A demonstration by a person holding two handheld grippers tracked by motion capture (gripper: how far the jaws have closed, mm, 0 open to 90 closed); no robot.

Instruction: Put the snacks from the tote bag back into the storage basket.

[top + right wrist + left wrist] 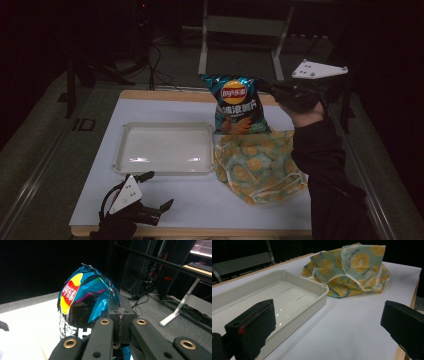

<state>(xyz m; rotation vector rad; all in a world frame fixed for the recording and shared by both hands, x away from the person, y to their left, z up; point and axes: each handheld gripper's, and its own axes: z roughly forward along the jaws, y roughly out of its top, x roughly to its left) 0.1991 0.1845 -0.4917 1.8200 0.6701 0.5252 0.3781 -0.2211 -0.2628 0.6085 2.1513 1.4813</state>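
Note:
A blue chip bag [239,105] with a red and yellow logo hangs upright above the table's far side. My right gripper [266,88] is shut on the bag's top corner, and the bag [82,302] bulges just beyond the closed jaws in the right gripper view. My left gripper [152,191] stands open near the front left edge of the table, with nothing between its fingers [252,327]. A crumpled lemon-print cloth bag [260,165] lies on the table under the chip bag. That cloth bag [352,270] lies ahead of the left jaws.
A white plastic tray [165,148] sits on the white table [200,200], left of the cloth bag; its rim [312,305] is close to my left gripper. A dark sleeve [325,165] crosses the right side. Cables and a metal frame [240,25] stand beyond the table.

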